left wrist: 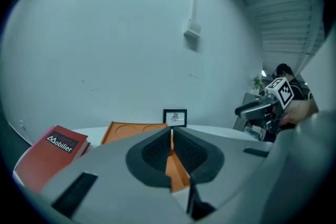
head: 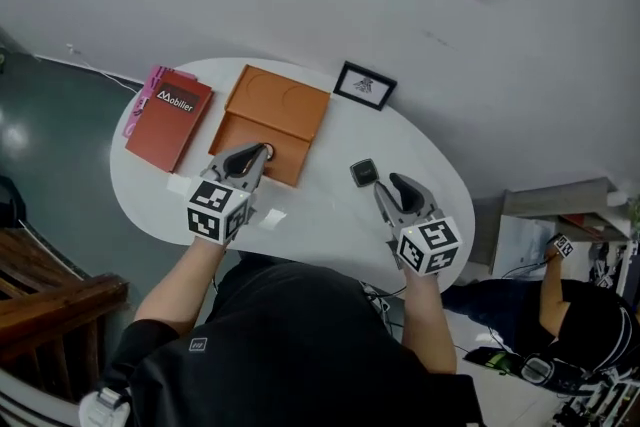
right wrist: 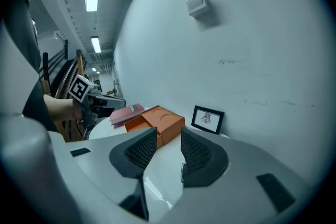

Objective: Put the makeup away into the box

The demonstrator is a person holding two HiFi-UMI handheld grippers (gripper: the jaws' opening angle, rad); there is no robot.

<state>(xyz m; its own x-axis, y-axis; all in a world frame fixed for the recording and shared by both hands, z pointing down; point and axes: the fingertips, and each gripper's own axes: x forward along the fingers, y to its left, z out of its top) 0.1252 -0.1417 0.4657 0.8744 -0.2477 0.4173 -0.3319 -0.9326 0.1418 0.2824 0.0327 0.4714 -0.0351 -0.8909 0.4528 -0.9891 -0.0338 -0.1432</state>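
In the head view a white oval table [head: 325,200] carries an open orange box [head: 285,105] at its middle. The box's shallow half, with two round recesses, lies toward the far edge and its deeper half toward the near edge. A red book [head: 170,118] lies at the table's left end, and a small framed picture [head: 365,85] stands at the far edge. The makeup case [head: 364,172], small, dark and square, lies on the bare tabletop outside the box, right of its near corner. The left gripper [head: 262,153] hangs over the deeper half of the box. The right gripper [head: 388,185] points at the makeup case, with its tips just short of it. In the left gripper view the left gripper [left wrist: 171,131] has its two ribbed pads closed almost flat against each other, with only a thin slit between them and nothing in it. Orange from the box [left wrist: 131,131] shows below the tips. The book [left wrist: 52,157] is off to the left, the framed picture [left wrist: 175,118] is straight ahead, and the right gripper [left wrist: 247,110] is at the right. In the right gripper view the right gripper [right wrist: 169,134] has its jaws partly apart with nothing gripped, and only the white table [right wrist: 163,176] shows through the gap. A small outlined edge beside the right-hand pad may be the makeup case, though I cannot tell. Beyond the jaws are the box [right wrist: 157,123], the book [right wrist: 126,113], the framed picture [right wrist: 208,119] and the left gripper [right wrist: 113,102].
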